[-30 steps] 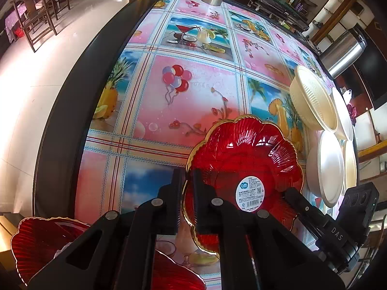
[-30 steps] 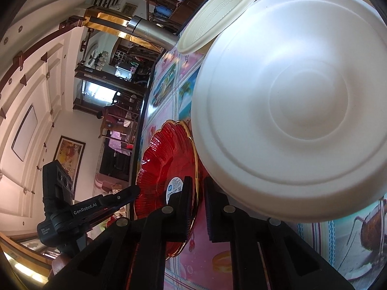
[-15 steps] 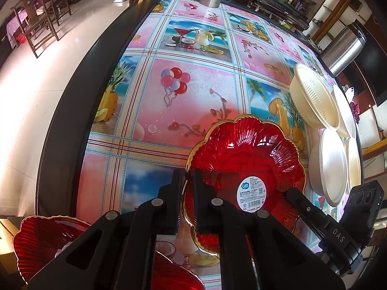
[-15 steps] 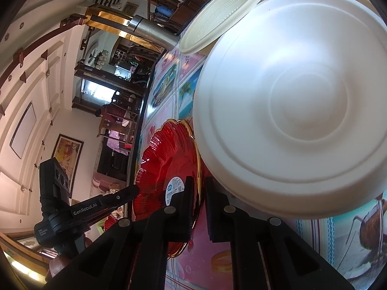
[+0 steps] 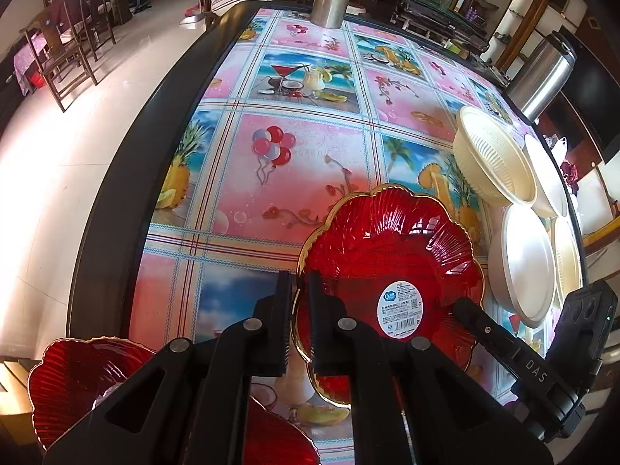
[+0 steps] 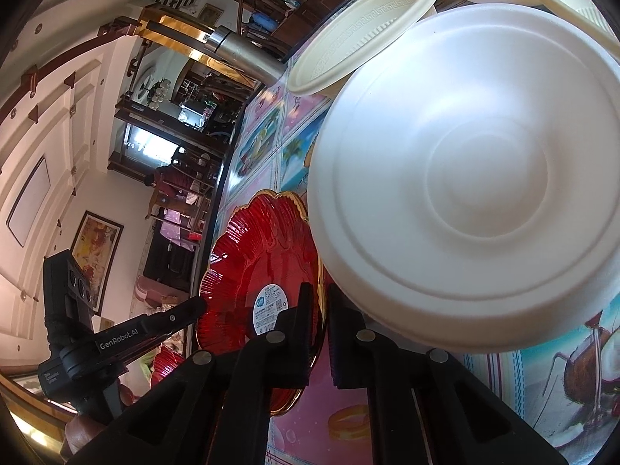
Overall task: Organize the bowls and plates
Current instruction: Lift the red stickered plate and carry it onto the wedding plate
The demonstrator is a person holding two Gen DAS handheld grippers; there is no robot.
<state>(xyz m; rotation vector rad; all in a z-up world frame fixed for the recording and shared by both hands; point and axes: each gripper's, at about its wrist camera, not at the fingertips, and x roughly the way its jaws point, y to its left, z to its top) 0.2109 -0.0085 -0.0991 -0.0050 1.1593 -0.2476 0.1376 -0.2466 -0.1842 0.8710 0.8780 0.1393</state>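
The red scalloped plastic plate with a gold rim and a round white sticker [image 5: 391,267] is lying on the table with the colourful picture cloth [image 5: 302,162], and both tongs are gripping it at once. The left gripper [image 5: 299,317] is standing narrow, with its jaws pinching the plate's gold rim on the side away from the white round foam plate [image 5: 521,265]. The right gripper [image 6: 323,321] is also narrow and is clamping the rim on the side nearest to that foam plate [image 6: 472,178], which is lying just beside the red plate. The red plate is looking thin, light and rather stiff, but glossy, so I think it can slip or crack under hard pressing; the ribbed rim is probably the best place to hold. Beyond the foam plate, a cream ribbed paper bowl [image 5: 490,162] is sitting.
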